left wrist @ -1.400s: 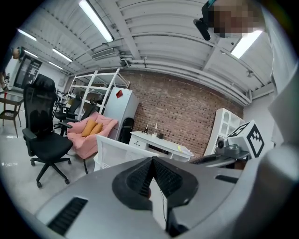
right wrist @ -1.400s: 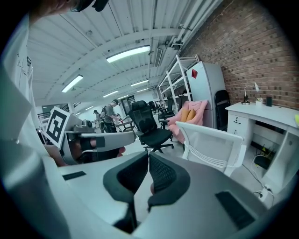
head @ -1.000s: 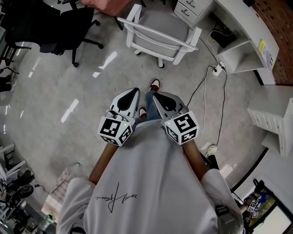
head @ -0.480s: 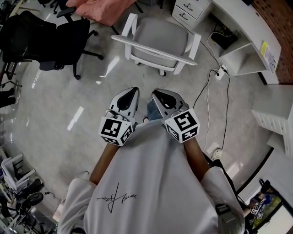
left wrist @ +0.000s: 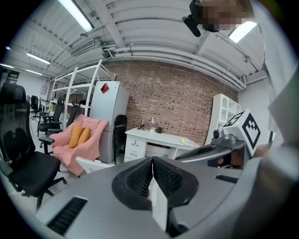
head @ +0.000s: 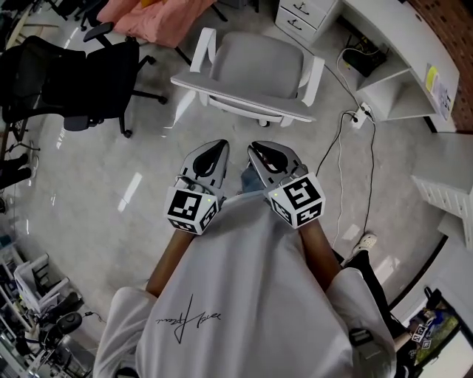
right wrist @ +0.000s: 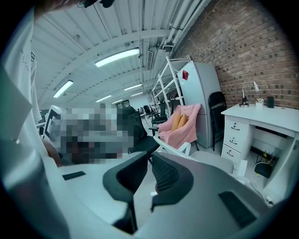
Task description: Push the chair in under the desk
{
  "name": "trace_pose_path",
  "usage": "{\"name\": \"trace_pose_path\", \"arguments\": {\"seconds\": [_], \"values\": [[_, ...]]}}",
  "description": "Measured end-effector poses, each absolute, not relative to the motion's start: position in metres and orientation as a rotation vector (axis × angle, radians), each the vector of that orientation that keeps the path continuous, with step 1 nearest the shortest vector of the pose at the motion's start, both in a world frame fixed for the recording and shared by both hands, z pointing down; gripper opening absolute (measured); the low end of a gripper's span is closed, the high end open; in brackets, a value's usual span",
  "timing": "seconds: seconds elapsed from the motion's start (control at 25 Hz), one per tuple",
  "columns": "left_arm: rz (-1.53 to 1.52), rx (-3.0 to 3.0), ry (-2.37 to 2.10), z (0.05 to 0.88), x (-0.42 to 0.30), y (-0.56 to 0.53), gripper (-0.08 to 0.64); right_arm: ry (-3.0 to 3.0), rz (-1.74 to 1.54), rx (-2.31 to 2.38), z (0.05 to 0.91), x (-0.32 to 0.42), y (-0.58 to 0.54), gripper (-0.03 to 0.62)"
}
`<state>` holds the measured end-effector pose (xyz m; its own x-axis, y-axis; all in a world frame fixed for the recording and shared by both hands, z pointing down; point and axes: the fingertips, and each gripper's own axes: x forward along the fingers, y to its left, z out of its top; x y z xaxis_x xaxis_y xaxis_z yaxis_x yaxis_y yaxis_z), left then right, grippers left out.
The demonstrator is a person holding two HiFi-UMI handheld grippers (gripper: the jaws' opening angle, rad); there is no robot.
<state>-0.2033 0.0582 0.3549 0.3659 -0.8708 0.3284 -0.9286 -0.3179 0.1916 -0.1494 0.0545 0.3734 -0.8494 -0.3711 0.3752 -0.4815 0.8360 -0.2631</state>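
Observation:
A white-framed chair with a grey seat (head: 255,63) stands on the floor ahead of me, its back rail towards me. The white desk (head: 403,44) runs along the upper right, and the chair stands out from it. My left gripper (head: 216,148) and right gripper (head: 257,150) are side by side in front of my chest, both shut with nothing in them, a short way from the chair and not touching it. In the left gripper view the jaws (left wrist: 152,161) meet, with the desk (left wrist: 159,140) behind. The right gripper view shows its jaws (right wrist: 150,161) closed before the chair (right wrist: 210,161).
A black office chair (head: 81,70) stands at the left and a pink armchair (head: 159,18) behind it. A drawer unit (head: 307,15) sits by the desk. A cable and power strip (head: 358,114) lie on the floor at the right, near a white shelf (head: 443,196).
The chair and desk have come nearer in the head view as I walk towards them. Both grippers keep their place in front of my chest, still shut.

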Motion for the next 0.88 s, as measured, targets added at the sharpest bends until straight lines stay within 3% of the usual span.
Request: {"name": "trace_pose_path", "arguments": {"seconds": [0.28, 0.44, 0.8, 0.88], "values": [[0.359, 2.302, -1.555, 0.365, -0.201, 0.019, 0.006, -2.734, 0.538, 0.635, 0.376, -0.147, 0.016, 0.037], [0.401, 2.292, -1.534, 0.373, -0.191, 0.001, 0.006, -2.737, 0.541, 0.565, 0.383, -0.145, 0.004, 0.123], [0.609, 2.345, -1.582, 0.384, -0.214, -0.014, 0.009, -2.721, 0.439, 0.533, 0.391, -0.151, -0.007, 0.137], [0.634, 2.356, -1.564, 0.388, -0.214, -0.017, 0.059, -2.708, 0.433, 0.536, 0.393, -0.150, -0.009, 0.137]]}}
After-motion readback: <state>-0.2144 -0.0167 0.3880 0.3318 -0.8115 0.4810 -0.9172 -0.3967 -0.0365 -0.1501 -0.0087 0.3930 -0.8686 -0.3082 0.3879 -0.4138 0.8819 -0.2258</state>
